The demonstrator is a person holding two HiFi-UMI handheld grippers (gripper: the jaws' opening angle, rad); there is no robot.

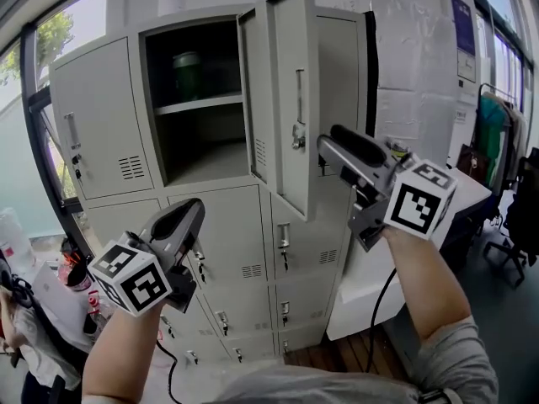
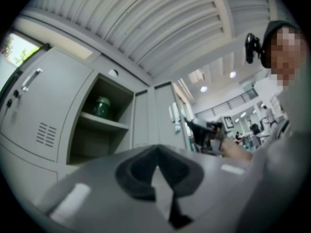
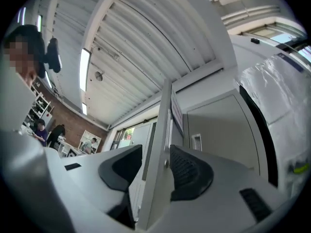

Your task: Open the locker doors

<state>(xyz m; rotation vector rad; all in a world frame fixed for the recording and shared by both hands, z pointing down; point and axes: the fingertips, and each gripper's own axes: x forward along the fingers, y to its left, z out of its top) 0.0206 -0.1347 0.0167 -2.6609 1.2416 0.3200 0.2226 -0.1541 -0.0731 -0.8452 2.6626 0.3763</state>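
Observation:
The grey locker bank (image 1: 227, 242) fills the head view. Its top middle door (image 1: 254, 91) stands wide open on a compartment with a green jar (image 1: 187, 74) on the shelf. The top right door (image 1: 295, 99) is swung out edge-on towards me. My right gripper (image 1: 324, 146) is at that door's free edge below the handle; in the right gripper view (image 3: 155, 164) the door edge (image 3: 163, 130) runs between the two pads. My left gripper (image 1: 195, 209) hangs lower, before the shut second-row doors, shut (image 2: 156, 152) with nothing in it. The jar (image 2: 102, 107) shows there too.
The top left door (image 1: 101, 116) and the lower rows are shut. A white table (image 1: 472, 192) stands right of the lockers, with a clothes rack (image 1: 497, 133) beyond. A person (image 1: 25, 326) is at the lower left. A cable (image 1: 379, 310) hangs under my right arm.

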